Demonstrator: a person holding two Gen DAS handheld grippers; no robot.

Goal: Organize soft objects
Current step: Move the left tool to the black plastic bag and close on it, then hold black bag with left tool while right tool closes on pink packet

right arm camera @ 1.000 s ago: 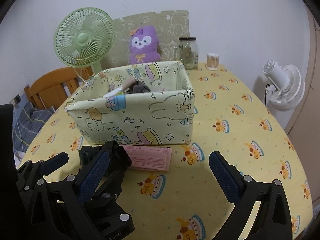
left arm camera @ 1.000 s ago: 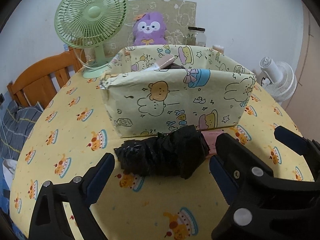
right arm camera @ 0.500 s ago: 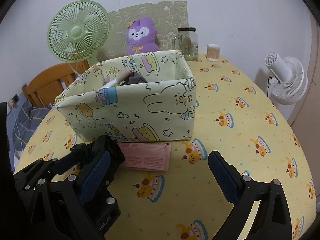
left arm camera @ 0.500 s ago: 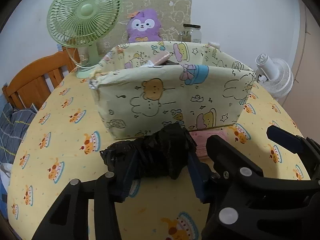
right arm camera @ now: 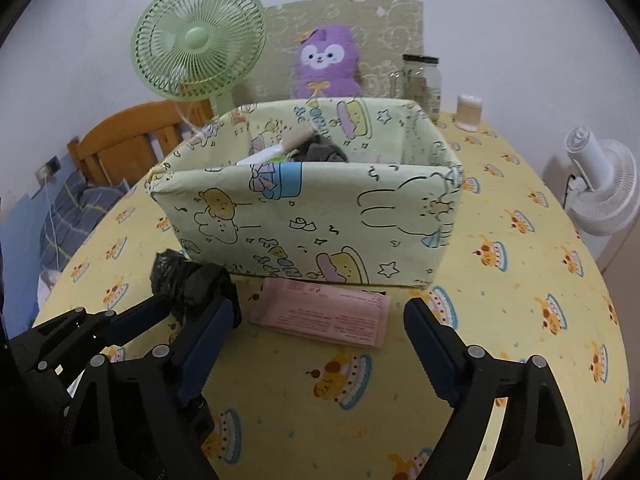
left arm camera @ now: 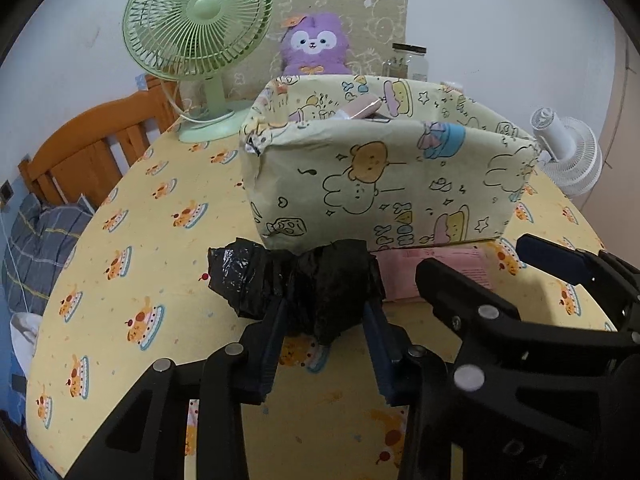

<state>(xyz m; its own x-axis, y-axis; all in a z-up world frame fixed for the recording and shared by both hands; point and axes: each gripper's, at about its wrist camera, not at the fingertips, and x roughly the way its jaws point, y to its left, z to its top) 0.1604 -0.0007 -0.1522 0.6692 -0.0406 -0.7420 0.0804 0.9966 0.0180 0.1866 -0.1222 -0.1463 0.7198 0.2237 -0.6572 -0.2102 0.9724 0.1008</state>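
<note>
In the left wrist view, a wooden headboard [left arm camera: 92, 140] occupies the left edge of the frame, with a green desk fan [left arm camera: 200, 32] at upper left, standing on the table [left arm camera: 132, 248] with its yellow cake-print cloth. At lower centre, the left gripper [left arm camera: 326, 316] is clenched on a crumpled black plastic bag [left arm camera: 304, 280]; its jaws have just been closing and both pads press into the bundle, which sits just in front of the near wall of the cartoon-print fabric box [left arm camera: 392, 184]. A purple plush toy [left arm camera: 314, 46] and a glass jar [left arm camera: 408, 60] stand behind the box at top centre. A pink packet [left arm camera: 436, 268] lies flat at the foot of the box, right of the bag. A white fan [left arm camera: 568, 156] is at the right edge. In the right wrist view, the same bag [right arm camera: 188, 284] appears at lower left, gripped by the left tool. The pink packet [right arm camera: 324, 312] lies at centre, flat on the cloth and touching the box base. The right gripper [right arm camera: 316, 344] is released: its jaws have just been closing, yet they stand wide, ahead of and apart from the packet's near edge, pads touching nothing. A small lidded container [right arm camera: 469, 112] stands at upper right, beside the jar.
</note>
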